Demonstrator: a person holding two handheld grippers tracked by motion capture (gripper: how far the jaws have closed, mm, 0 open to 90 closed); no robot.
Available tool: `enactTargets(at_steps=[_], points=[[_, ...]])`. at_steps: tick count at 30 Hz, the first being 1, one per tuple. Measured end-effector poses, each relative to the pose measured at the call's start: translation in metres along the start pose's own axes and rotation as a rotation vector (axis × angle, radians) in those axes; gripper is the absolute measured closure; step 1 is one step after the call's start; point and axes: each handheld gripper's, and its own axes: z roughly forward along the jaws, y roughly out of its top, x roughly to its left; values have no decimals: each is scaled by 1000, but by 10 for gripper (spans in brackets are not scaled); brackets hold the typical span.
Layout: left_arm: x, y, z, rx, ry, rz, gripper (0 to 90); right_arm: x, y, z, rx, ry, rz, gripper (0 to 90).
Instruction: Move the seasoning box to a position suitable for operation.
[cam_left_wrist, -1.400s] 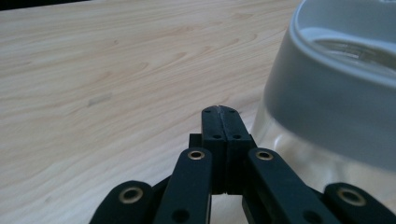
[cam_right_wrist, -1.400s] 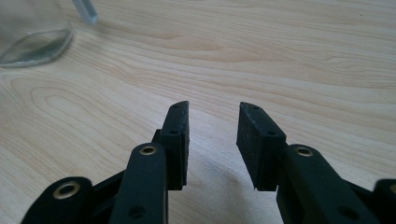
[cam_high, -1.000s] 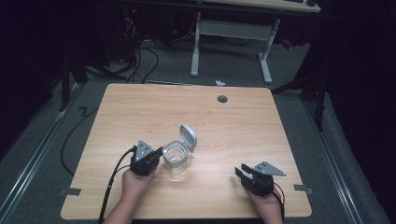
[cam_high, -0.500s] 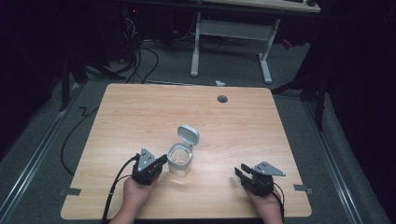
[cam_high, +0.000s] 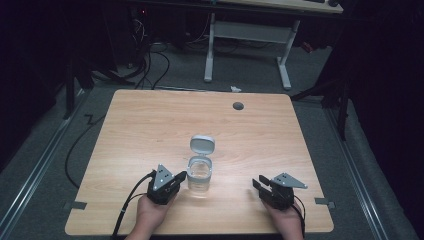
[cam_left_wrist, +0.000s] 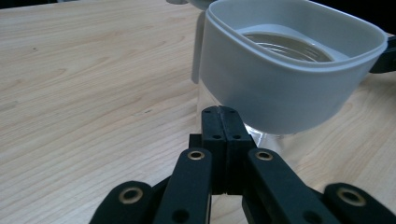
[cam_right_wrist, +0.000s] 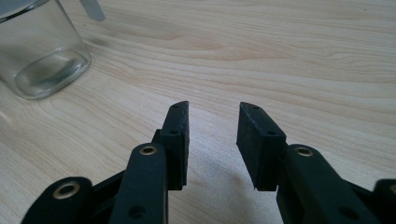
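Note:
A clear glass jar (cam_high: 199, 174) with a pale grey collar stands near the table's front middle, its flip lid (cam_high: 202, 145) hinged open and pointing away. My left gripper (cam_high: 181, 176) is just left of it, jaws shut with nothing between them. In the left gripper view the shut tips (cam_left_wrist: 219, 112) sit under the jar's collar (cam_left_wrist: 289, 79), right at the glass; I cannot tell whether they touch. My right gripper (cam_high: 257, 184) rests at the front right, well apart from the jar. Its jaws (cam_right_wrist: 212, 112) stand open and empty, with the jar (cam_right_wrist: 39, 51) off to their left.
The wooden table (cam_high: 150, 125) has a round cable hole (cam_high: 238, 105) near its far edge. Beyond it stand a white desk frame (cam_high: 245, 40) and cables on the grey floor. A black cable (cam_high: 132, 200) trails from the left gripper over the front edge.
The left gripper has slid right and back toward the front edge, staying beside the jar. The jar has shifted a little right, its lid now pointing straight away. The right gripper is still.

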Motion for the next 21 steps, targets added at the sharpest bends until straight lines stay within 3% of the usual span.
enactTargets(at_steps=[10,16,21], points=[[-1,-2,0,6,-3,13,899,0,0,0,6,3,0,645],[4,-2,-9,-5,4,16,865,1,0,2,10,10,-5,645],[7,-9,-18,14,11,11,836,6,0,4,12,9,-24,644]])
